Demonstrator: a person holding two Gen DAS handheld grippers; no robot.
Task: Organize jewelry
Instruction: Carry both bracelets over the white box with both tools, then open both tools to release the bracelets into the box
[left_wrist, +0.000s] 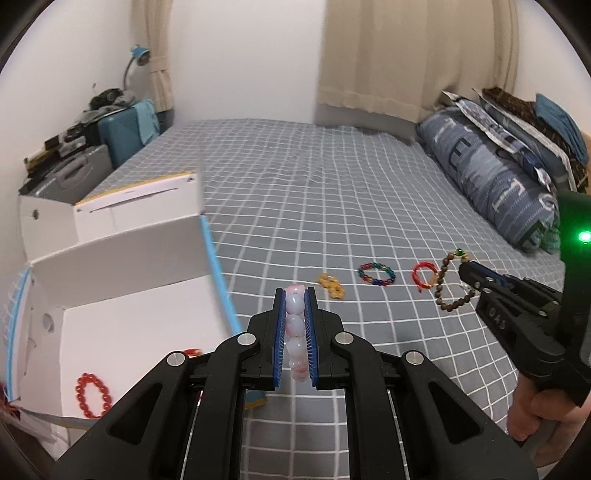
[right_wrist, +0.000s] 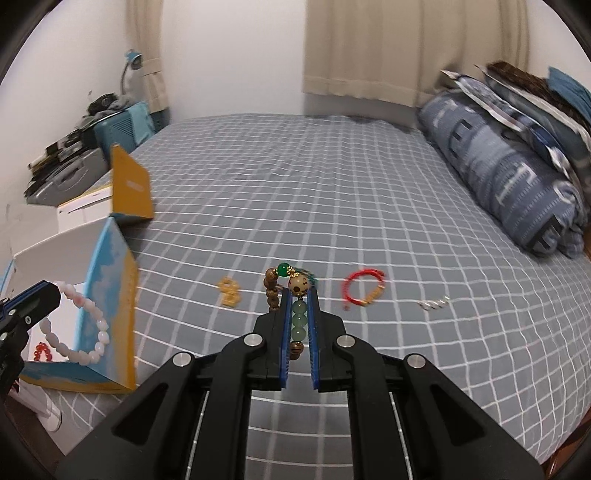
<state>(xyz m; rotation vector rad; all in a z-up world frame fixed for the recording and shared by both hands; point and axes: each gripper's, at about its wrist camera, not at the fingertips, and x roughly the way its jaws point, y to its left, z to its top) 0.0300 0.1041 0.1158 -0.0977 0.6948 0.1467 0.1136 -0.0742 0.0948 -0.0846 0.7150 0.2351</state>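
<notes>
Two tongs (left_wrist: 295, 291) (right_wrist: 300, 291) clamp bracelets edge-on along their pads: pink-white bracelet (left_wrist: 295, 325) left, wooden-bead bracelet (right_wrist: 298, 314) (green beads) right.

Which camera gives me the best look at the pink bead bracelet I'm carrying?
The right wrist view: the pink bead bracelet hangs as an open loop from the left gripper. The left wrist view shows it edge-on, only a few beads between the fingers.

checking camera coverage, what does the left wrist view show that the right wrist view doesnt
Only the left wrist view: the multicoloured bead bracelet on the bedsheet.
Only the right wrist view: a small silver piece on the sheet.
Both: the left gripper shut on the pink bracelet, the right gripper shut on the brown and green bracelet, the red bracelet in the box.
</notes>
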